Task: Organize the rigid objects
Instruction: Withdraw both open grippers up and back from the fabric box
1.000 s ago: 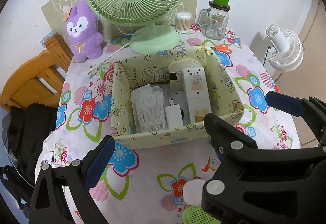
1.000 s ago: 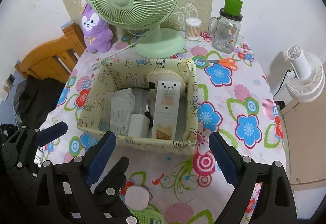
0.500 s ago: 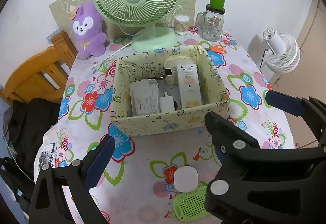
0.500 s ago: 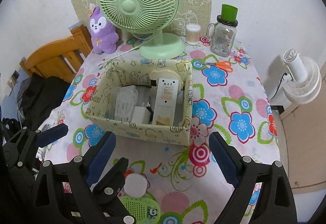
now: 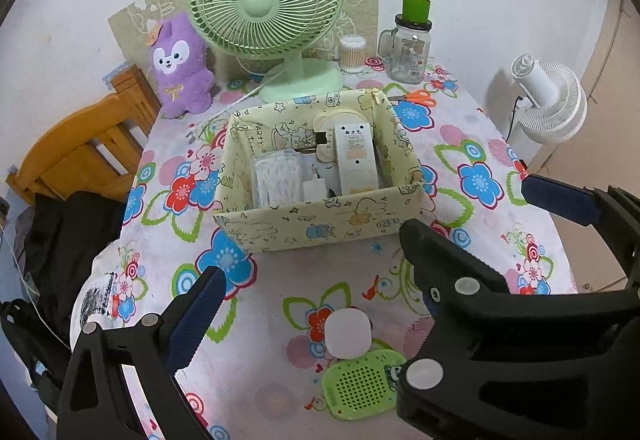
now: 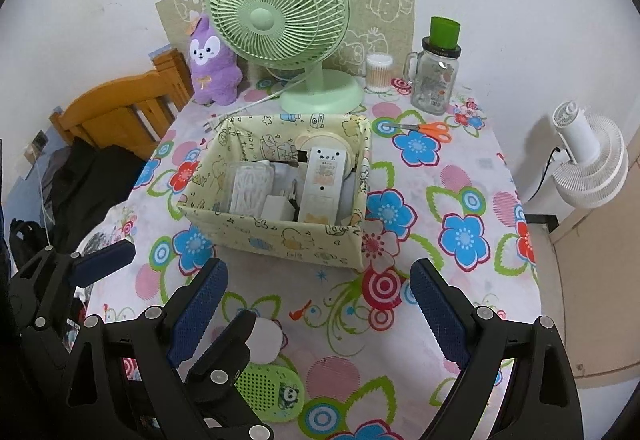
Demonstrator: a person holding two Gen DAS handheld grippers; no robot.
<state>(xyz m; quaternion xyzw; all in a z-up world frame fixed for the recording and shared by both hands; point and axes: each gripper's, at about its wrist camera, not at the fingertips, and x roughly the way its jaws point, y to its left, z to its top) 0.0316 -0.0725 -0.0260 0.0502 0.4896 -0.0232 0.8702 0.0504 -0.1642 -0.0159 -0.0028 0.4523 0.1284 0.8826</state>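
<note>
A pale yellow cartoon-print fabric bin (image 5: 320, 228) is seen near the middle of the flowered table (image 5: 480, 144), holding a clear packet of white pieces (image 5: 277, 182), a white plug adapter (image 5: 315, 189), a long white labelled device (image 5: 355, 158) and a round cream item (image 5: 338, 119) partly hidden behind it. Nearer the front edge, a white rounded-square object (image 5: 346, 332) and a green perforated panda-marked disc (image 5: 362, 384) are laid touching, outside the bin. Along the back edge are stood a green desk fan (image 5: 266, 12), a purple plush toy (image 5: 180, 68), a cotton-swab tub (image 5: 352, 54) and a green-lidded glass jar (image 5: 410, 48), with orange-handled scissors (image 5: 416, 97) beside. The left gripper (image 6: 168, 282) and right gripper (image 6: 316, 314) are both held apart, empty, above the table.
</note>
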